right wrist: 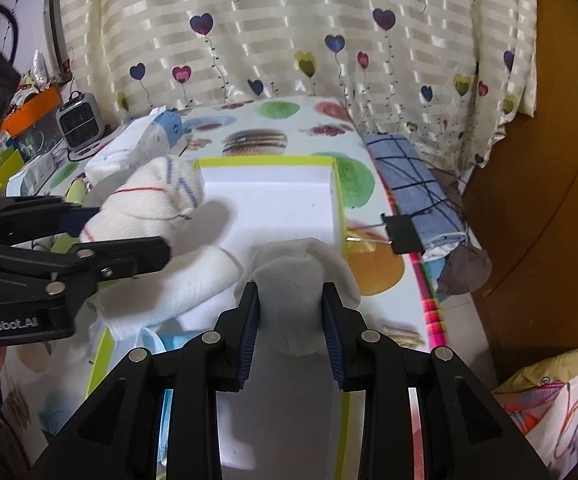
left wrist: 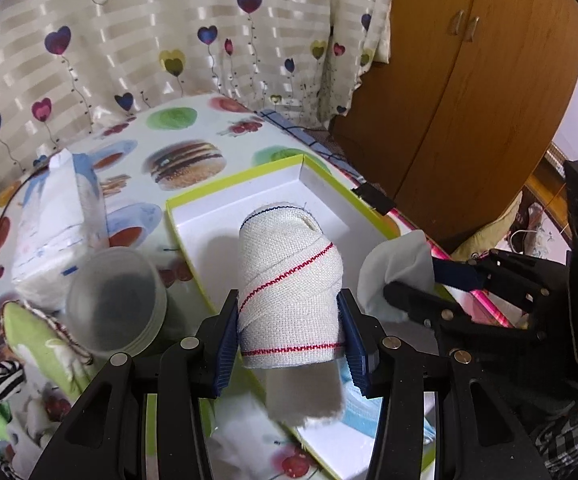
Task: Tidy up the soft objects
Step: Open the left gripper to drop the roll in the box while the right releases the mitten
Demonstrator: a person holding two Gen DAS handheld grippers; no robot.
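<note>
Left wrist view shows the left gripper (left wrist: 289, 320) clamped on one bandage roll (left wrist: 289, 284) over the one white box (left wrist: 353, 200), while the right gripper (right wrist: 291, 312) grips one white cloth (right wrist: 293, 280) just above the box's near edge. The step in hand appears to be loading the box; next, each must lower and release. Outside the box sit one cup stack (left wrist: 117, 300) and one tissue pack (left wrist: 61, 232).

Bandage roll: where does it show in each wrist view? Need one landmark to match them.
Left wrist view: the bandage roll sits at centre, clamped between the left gripper jaws, above the white box.
Right wrist view: the roll is at left of centre, held by the left gripper reaching in from the left edge.
Shared landmark: the black binder clip on the table's edge.
</note>
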